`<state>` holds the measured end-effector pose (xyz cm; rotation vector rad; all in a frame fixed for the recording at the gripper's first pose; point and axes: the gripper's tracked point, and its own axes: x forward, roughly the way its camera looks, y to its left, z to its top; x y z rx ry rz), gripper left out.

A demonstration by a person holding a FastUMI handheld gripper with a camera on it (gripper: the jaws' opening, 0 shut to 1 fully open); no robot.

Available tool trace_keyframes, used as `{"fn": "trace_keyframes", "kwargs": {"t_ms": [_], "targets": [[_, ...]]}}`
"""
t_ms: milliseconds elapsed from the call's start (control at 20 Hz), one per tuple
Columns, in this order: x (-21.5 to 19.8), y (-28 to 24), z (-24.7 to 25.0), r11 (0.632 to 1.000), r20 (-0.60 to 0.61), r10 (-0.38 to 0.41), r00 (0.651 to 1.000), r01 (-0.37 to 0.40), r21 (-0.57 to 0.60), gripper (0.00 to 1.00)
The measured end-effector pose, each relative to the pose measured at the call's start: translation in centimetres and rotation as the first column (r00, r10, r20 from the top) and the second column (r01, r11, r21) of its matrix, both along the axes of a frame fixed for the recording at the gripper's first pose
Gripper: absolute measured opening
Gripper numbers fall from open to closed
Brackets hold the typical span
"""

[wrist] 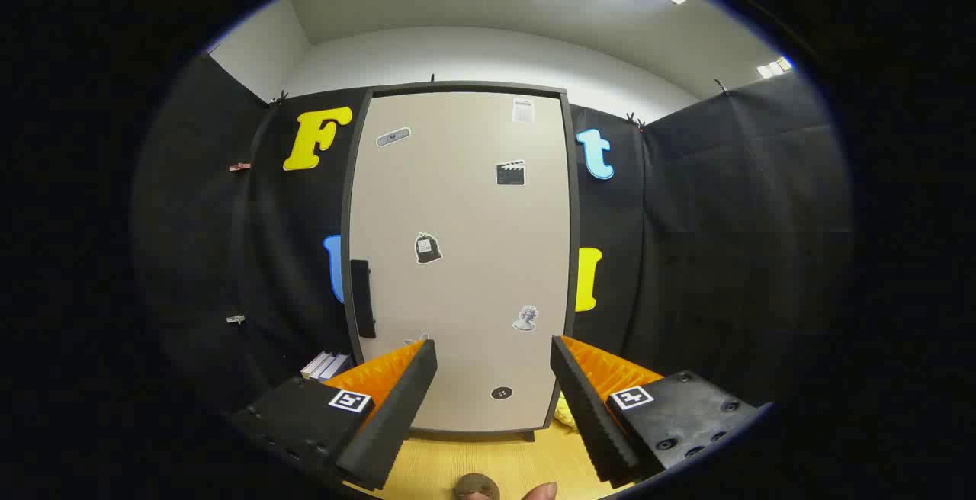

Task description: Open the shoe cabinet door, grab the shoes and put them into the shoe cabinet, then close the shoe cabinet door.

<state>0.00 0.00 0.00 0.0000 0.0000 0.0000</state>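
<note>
The shoe cabinet (pixel 465 256) stands upright against the black booth wall, straight ahead of the fingers and well beyond them. Its beige door (pixel 457 203) is closed flat within a dark frame, with a dark handle (pixel 363 298) on the door's left edge and several small stickers scattered over the panel. The cabinet rests on a pale wooden floor (pixel 473 466).

The hand-held gripper (pixel 494 366) points at the lower part of the door with its two fingers spread wide apart, nothing between them and nothing touched. Each finger is black with an orange ribbed inner body, and a square marker tag sits on each finger's base. The door's lower panel shows through the gap between the fingertips.

A small stack of books (pixel 326 365) lies on the floor at the cabinet's left foot, just beyond the left finger. A bit of yellow material (pixel 563 412) peeks out beside the right finger at the cabinet's right foot; what it is cannot be told.
</note>
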Motion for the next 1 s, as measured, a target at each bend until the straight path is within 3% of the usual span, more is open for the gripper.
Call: {"fn": "trace_keyframes", "kwargs": {"t_ms": [1000], "targets": [[1.0,0.2,0.1,1.0,0.007,0.012,1.0,-0.012,0.003,0.98]]}}
